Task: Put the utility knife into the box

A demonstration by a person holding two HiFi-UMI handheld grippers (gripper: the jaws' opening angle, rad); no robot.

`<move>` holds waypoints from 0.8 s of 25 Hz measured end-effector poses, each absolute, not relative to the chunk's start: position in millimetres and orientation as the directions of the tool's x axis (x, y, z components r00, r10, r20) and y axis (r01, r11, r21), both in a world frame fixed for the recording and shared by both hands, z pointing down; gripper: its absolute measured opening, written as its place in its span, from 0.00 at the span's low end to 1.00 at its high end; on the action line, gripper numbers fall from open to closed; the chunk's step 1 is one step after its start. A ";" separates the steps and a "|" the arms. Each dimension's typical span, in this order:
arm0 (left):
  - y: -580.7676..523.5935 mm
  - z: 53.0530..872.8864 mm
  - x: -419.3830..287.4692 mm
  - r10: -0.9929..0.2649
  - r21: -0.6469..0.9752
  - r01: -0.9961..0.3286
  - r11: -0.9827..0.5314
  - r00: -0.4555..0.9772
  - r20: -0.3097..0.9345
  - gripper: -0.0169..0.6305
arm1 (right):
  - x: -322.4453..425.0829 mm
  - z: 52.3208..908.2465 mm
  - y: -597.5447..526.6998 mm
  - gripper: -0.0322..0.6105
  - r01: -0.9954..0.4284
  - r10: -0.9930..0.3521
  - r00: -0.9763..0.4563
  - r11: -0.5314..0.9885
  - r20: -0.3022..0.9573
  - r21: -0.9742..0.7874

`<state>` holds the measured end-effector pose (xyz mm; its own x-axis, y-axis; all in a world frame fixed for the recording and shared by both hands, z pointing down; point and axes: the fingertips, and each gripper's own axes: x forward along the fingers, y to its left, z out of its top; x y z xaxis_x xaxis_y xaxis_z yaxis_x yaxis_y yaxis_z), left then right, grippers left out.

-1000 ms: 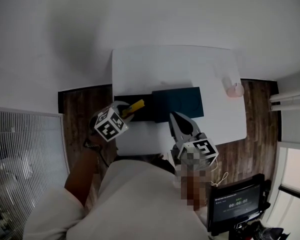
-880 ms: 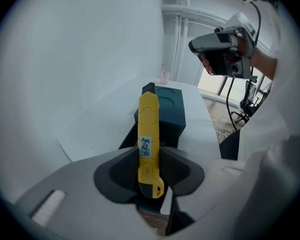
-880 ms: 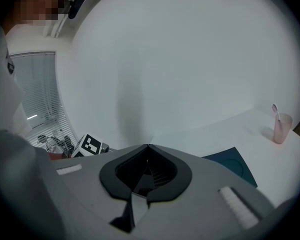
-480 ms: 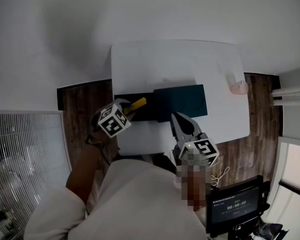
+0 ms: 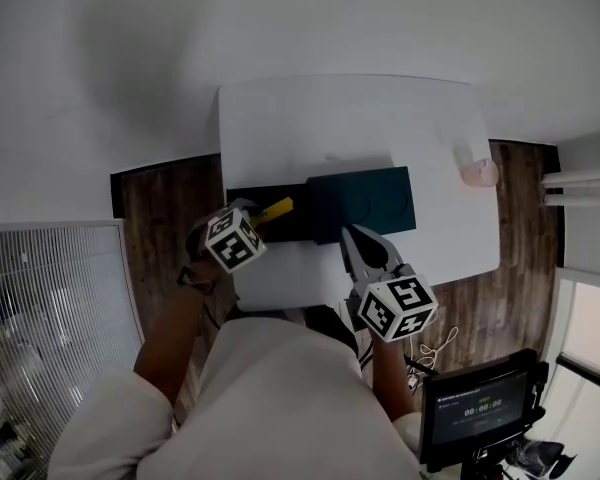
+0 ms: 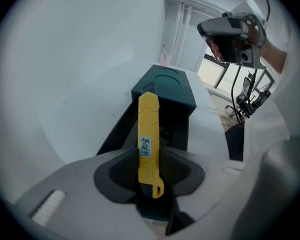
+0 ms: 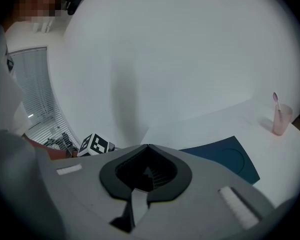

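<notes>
Two tongs are over the near edge of a white worktop [image 5: 380,118]. The left tongs [image 6: 151,181] are clamped on the rear end of a yellow utility knife [image 6: 148,134], which carries a small white label and points straight ahead along the jaws. The knife is lined up over the open interior of a dark box [image 6: 117,129], its tip aimed toward the teal lid [image 6: 165,84] at the box's far end; whether the knife touches the box cannot be told. In the head view the box lies on the near left part of the worktop, with the lid just beside it on the right. The right tongs [image 7: 148,147] have their jaws together with nothing between them and hang near the lid's near edge, well apart from the knife. A pink cup [image 7: 281,119] with a thin stick in it stands at the worktop's right edge. A dark screen [image 5: 480,408] sits off the worktop, at the person's right.
</notes>
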<state>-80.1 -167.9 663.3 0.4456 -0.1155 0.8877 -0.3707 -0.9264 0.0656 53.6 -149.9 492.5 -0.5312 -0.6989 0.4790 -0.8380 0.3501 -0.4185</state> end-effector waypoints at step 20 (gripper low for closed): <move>-159.9 688.0 -76.9 -0.080 0.097 -0.388 -0.917 0.415 0.906 0.21 | 57.2 499.7 -142.3 0.05 -0.838 -0.685 -0.532 0.342 0.497 -0.425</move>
